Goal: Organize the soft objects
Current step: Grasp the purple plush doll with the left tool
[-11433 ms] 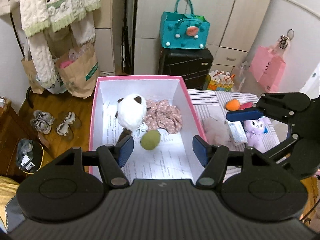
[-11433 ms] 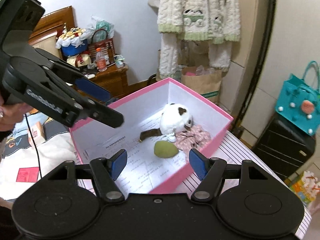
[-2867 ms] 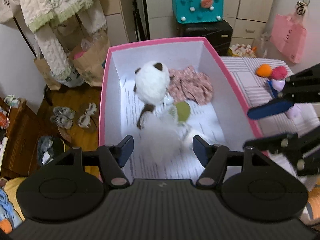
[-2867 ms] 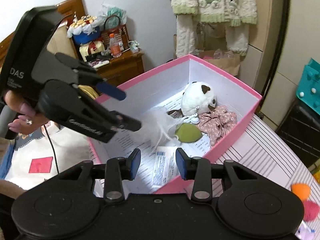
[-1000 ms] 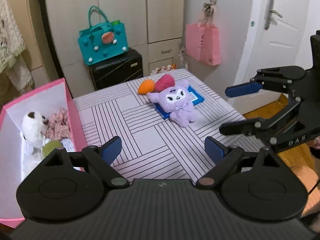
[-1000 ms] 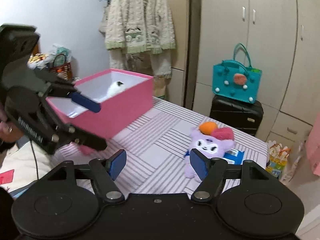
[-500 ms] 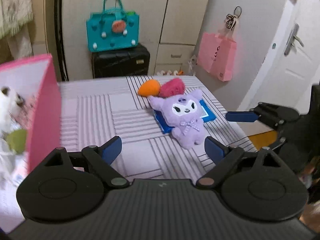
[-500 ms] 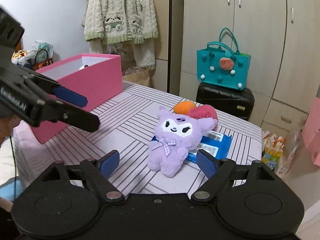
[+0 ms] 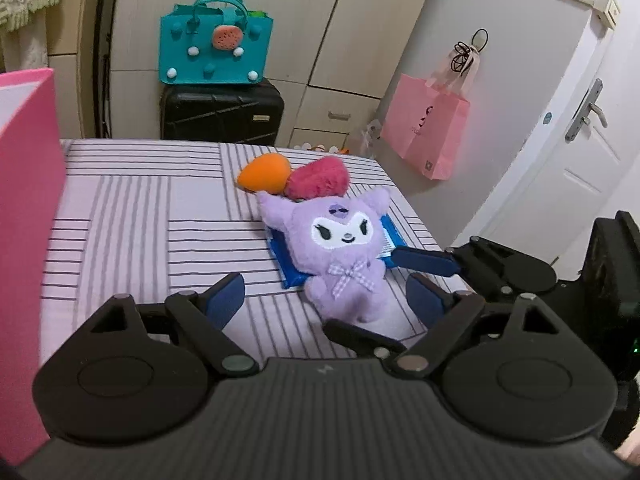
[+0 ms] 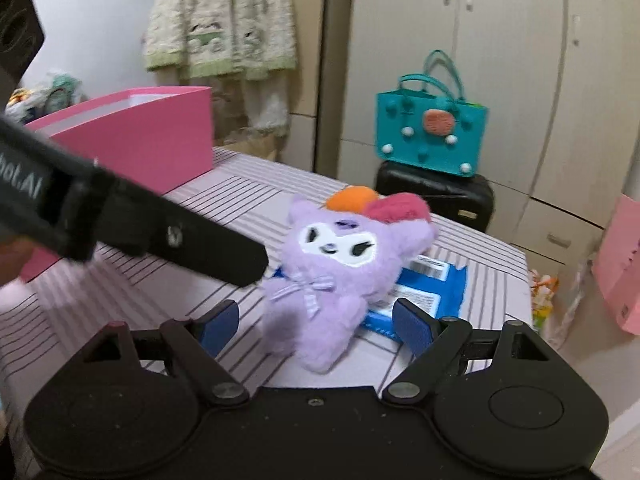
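A purple plush toy [image 9: 340, 252] lies face up on the striped table [image 9: 132, 216], on top of a blue packet [image 9: 286, 266]. An orange soft piece [image 9: 264, 168] and a red fluffy piece [image 9: 318, 176] lie just behind its head. My left gripper [image 9: 326, 300] is open and empty, with the plush's lower body between its fingers. My right gripper [image 10: 316, 326] is open and empty, its fingers on either side of the plush [image 10: 340, 264]. The right gripper's upper finger [image 9: 424, 260] reaches the plush from the right in the left wrist view.
A pink box [image 10: 136, 140] stands at the table's left end [image 9: 24, 208]. Behind the table are a teal bag [image 9: 216, 50] on a black suitcase [image 9: 222, 114], cupboards, a pink paper bag [image 9: 426, 132] and a door.
Both grippers have moved from the pink box to the right end of the table and closed in on the purple plush, which now lies between their open fingers.
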Action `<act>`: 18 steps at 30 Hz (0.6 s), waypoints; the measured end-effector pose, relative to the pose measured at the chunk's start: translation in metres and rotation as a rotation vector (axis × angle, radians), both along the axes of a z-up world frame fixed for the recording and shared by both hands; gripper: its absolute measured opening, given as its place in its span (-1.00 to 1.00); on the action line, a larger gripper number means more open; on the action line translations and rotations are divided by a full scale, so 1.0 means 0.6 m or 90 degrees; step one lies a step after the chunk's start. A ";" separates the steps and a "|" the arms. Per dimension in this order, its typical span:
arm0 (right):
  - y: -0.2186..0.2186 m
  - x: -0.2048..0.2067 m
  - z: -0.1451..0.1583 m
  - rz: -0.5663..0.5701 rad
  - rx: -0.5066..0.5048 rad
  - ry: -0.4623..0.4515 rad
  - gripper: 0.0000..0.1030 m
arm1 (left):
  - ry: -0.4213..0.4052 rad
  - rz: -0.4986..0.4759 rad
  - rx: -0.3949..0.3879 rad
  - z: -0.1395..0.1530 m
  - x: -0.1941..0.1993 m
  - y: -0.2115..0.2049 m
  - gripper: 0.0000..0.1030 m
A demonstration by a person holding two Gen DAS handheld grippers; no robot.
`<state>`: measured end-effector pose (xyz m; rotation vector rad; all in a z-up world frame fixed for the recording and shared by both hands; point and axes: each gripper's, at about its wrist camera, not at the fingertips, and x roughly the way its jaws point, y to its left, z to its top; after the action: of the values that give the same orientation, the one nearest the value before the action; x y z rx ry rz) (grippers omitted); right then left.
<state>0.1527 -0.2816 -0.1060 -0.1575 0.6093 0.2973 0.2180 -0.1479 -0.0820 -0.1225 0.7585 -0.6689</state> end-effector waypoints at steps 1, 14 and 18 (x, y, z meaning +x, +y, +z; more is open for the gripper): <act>-0.001 0.003 -0.003 -0.013 0.000 -0.005 0.69 | 0.004 0.000 -0.005 -0.004 0.003 -0.004 0.65; 0.014 0.021 -0.025 -0.030 0.007 -0.002 0.53 | 0.023 0.001 -0.013 -0.044 0.026 -0.035 0.16; 0.014 0.018 -0.026 -0.037 0.012 -0.002 0.16 | 0.045 -0.011 -0.015 -0.052 0.030 -0.039 0.03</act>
<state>0.1636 -0.2730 -0.1216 -0.1216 0.6068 0.2461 0.2363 -0.1710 -0.1134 -0.1617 0.8199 -0.6924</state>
